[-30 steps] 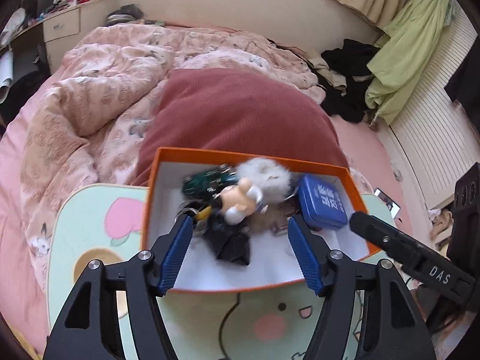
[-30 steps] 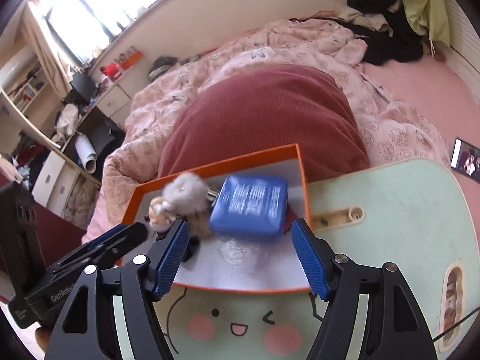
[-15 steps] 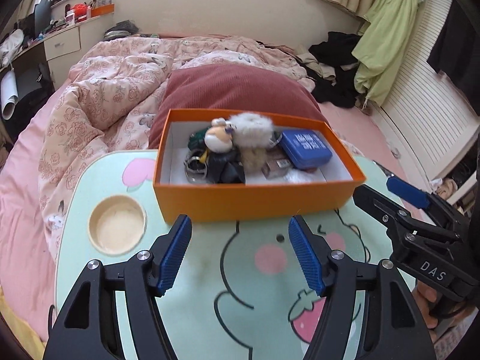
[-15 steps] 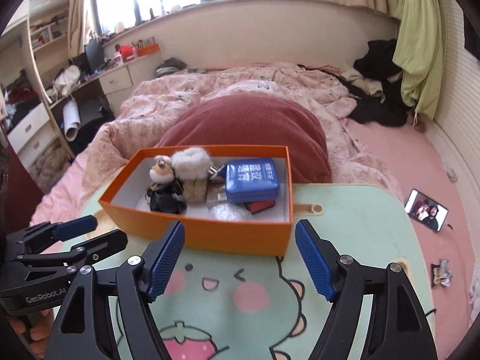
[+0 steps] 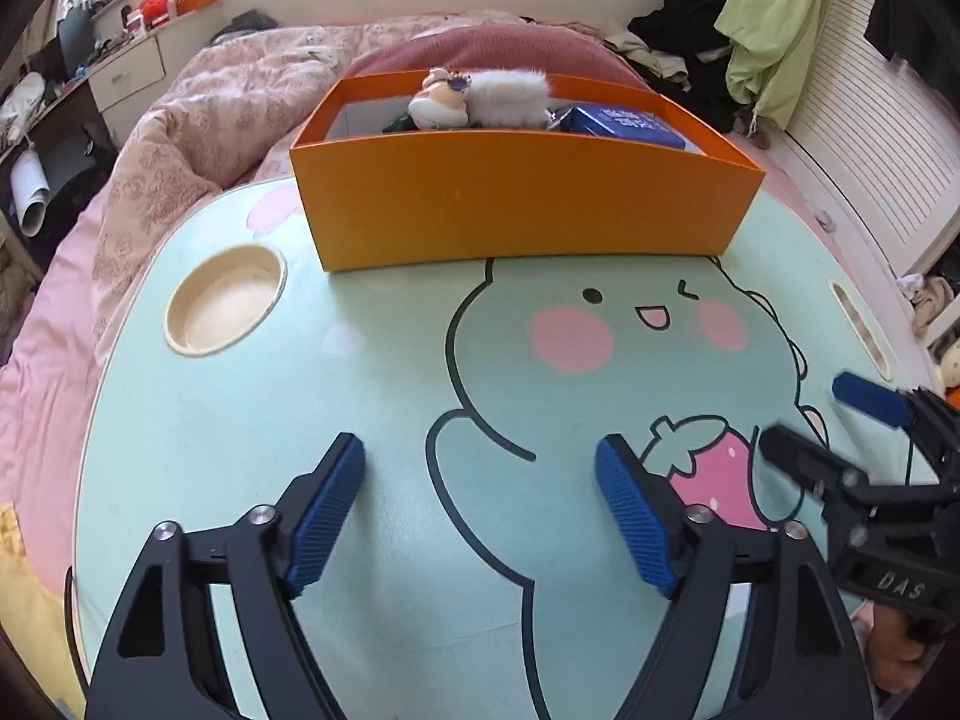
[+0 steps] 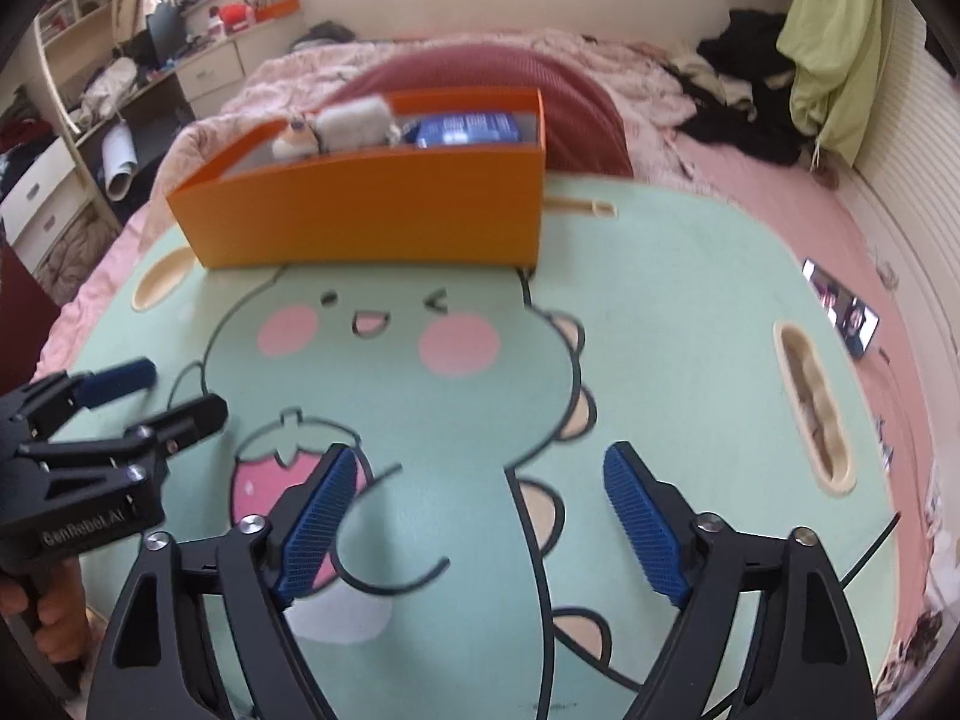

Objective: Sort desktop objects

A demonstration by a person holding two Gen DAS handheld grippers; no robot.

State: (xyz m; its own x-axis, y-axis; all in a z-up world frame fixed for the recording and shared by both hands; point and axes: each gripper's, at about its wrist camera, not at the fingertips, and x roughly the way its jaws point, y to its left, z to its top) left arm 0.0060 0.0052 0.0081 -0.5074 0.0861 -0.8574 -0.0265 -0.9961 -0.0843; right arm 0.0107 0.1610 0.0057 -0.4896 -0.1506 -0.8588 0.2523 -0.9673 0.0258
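I logged the bed (image 5: 198, 114) with its pink quilt filling the background, the mint-green cartoon desk (image 5: 336, 396) standing on it. The orange box (image 5: 522, 204) sat at the desk's far edge, against a dark red cushion (image 6: 576, 96). Inside it, heaped together, I saw a white fluffy toy (image 5: 510, 97), a blue case (image 5: 627, 123) to its right and a small figurine (image 5: 441, 102) to its left; whatever lay lower was hidden behind the box wall. My left tongs (image 5: 480, 507) and right tongs (image 6: 480, 519) both hung low over the desk's near side, well apart from the box, spread wide and holding nothing.
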